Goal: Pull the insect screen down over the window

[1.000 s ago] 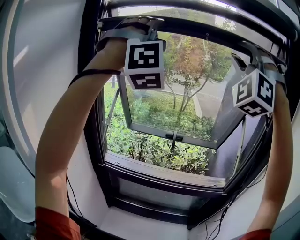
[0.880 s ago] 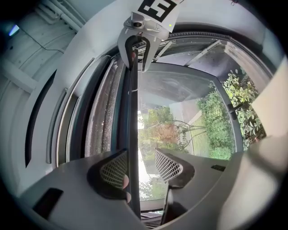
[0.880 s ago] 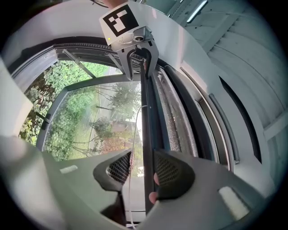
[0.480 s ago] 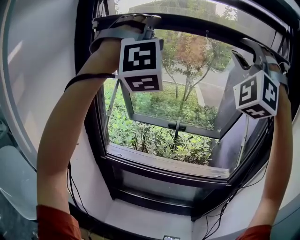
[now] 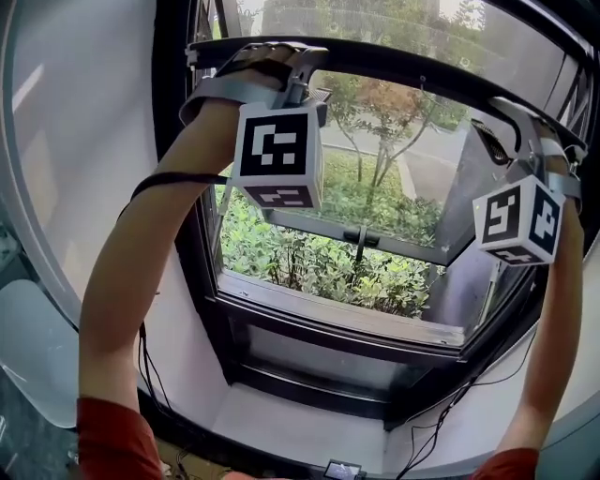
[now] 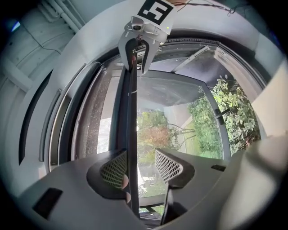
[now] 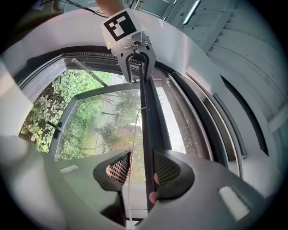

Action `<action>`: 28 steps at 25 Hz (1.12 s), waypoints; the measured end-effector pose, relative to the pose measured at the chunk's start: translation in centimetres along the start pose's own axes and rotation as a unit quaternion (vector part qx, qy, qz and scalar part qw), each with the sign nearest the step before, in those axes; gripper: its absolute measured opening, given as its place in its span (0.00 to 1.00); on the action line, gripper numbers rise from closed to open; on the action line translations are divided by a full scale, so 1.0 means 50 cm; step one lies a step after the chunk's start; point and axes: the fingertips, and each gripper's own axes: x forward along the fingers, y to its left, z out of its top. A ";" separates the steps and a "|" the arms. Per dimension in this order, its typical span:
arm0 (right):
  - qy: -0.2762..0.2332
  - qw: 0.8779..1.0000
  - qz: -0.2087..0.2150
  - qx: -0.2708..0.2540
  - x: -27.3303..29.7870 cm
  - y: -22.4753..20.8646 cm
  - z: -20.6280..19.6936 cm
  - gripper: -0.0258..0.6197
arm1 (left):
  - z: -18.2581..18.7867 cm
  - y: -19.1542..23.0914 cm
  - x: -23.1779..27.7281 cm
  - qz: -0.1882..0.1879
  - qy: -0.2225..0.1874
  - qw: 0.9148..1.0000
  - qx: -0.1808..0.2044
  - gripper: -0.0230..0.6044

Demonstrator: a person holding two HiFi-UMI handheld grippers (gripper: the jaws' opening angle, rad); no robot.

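The insect screen's dark bottom bar (image 5: 403,67) runs across the top of the window, with mesh (image 5: 375,21) above it. My left gripper (image 5: 281,49) reaches up to the bar's left end and my right gripper (image 5: 514,111) to its right end. In the left gripper view the bar (image 6: 130,112) passes between the jaws of the left gripper (image 6: 139,166), lying against the left pad with a gap to the other pad. In the right gripper view the bar (image 7: 148,117) lies against the right pad of the right gripper (image 7: 141,167), with a gap on the left.
Behind the bar, a window sash (image 5: 361,239) stands swung outward over green shrubs. The sill (image 5: 337,314) and black frame lie below. Cables (image 5: 450,412) hang at the lower right. A thin white cord (image 7: 135,134) hangs beside the bar. A pale chair (image 5: 28,356) stands at the left.
Both grippers and the bar have come down together, so the bar sits lower across the window opening. More mesh shows above it.
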 end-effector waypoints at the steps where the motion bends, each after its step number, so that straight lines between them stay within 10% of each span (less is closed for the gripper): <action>1: -0.002 1.000 0.000 0.002 -0.003 0.007 0.001 0.27 | 0.001 -0.007 -0.003 0.000 -0.001 1.000 -0.002 0.34; 28: -0.003 0.997 0.068 0.034 -0.092 0.201 0.017 0.27 | 0.020 -0.212 -0.089 -0.074 -0.017 0.996 -0.037 0.34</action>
